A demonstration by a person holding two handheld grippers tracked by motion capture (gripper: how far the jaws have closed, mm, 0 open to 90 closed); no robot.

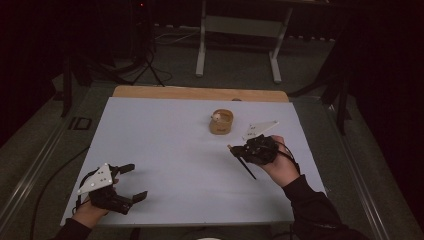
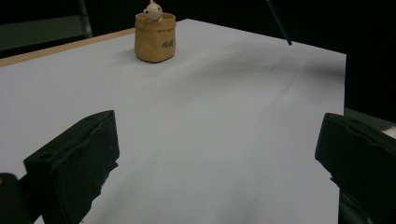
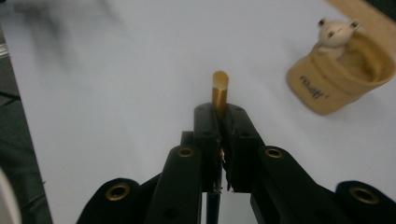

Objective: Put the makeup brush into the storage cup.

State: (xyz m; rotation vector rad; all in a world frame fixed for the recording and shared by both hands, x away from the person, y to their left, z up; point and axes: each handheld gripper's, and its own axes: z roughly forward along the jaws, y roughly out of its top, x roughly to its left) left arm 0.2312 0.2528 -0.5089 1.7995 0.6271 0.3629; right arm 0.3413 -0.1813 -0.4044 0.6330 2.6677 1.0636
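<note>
Tan holder (image 1: 221, 122) is sitting upright toward the far middle of the white counter (image 1: 165, 150), with a small white bear figure (image 1: 217, 117) peeking over its rim; the inside is otherwise too dim to read from the high view. Right gripper view is showing more: holder (image 3: 336, 81) has printed lettering on its side, bear figure (image 3: 335, 33) is leaning on the near rim, and the visible part of the cavity behind it is looking hollow. Right gripper (image 1: 239, 151) is clamping a pen (image 1: 242, 162), fingers (image 3: 233, 140) pressed narrow on the shaft, gold end (image 3: 220, 88) sticking out past the tips, dark shaft trailing back and down toward the person in the high view. Pen is sitting just right of and nearer than the holder, apart from it. Left gripper (image 1: 131, 182) is resting at the near left corner, well apart from the holder, fingers (image 2: 77, 161) spread wide with nothing between them. Left gripper view is catching the holder (image 2: 155, 39) from low down and just the pen tip (image 2: 280, 22) at the top edge.
</note>
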